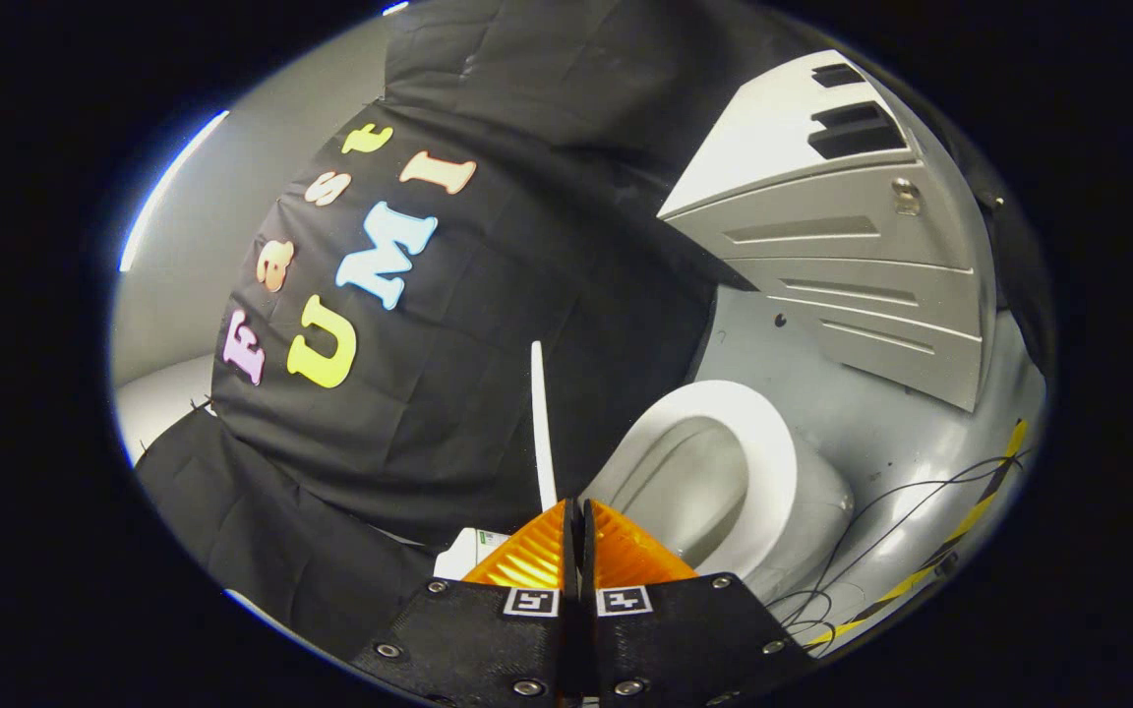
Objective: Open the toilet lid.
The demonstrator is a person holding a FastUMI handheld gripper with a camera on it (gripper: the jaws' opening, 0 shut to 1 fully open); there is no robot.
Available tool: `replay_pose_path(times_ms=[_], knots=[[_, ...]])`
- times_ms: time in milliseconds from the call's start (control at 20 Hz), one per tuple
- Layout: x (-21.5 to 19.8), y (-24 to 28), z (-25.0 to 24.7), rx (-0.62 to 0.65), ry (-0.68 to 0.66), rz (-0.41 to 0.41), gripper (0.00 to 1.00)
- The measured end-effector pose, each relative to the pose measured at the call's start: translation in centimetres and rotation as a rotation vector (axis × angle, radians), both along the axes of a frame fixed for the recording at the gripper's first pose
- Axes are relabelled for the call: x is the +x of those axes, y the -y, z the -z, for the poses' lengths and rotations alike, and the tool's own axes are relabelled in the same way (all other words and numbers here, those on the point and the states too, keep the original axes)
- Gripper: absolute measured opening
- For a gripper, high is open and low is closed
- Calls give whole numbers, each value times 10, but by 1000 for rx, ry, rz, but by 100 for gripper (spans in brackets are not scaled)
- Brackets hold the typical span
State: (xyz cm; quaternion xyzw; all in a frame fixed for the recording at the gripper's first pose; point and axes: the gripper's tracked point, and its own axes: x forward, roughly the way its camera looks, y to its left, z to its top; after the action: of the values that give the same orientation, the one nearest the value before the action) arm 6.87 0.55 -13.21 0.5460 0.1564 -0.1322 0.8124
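No readable text; the tongs (576, 511), pressed together, bear only square marker patterns.

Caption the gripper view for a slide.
Gripper shut on the raised toilet lid, seen edge-on, with the open toilet seat beyond.

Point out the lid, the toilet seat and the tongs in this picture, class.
lid (540, 423): gripper view, on its thin edge, standing raised beyond the tongs.
seat (773, 433): gripper view, on the far rim of the ring.
tongs (577, 511): gripper view, midway between the tips, which are pressed on the lid's lower edge.
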Motion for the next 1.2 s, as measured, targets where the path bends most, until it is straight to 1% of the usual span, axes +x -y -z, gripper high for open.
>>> replay_pose_path(times_ms=[250,400,1000,1200], knots=[[8,-15,-27,-56,13,-28,0],[12,-19,-35,-55,20,-20,0],[27,-57,-81,-135,93,-94,0],[33,-71,-97,-190,111,-126,0]])
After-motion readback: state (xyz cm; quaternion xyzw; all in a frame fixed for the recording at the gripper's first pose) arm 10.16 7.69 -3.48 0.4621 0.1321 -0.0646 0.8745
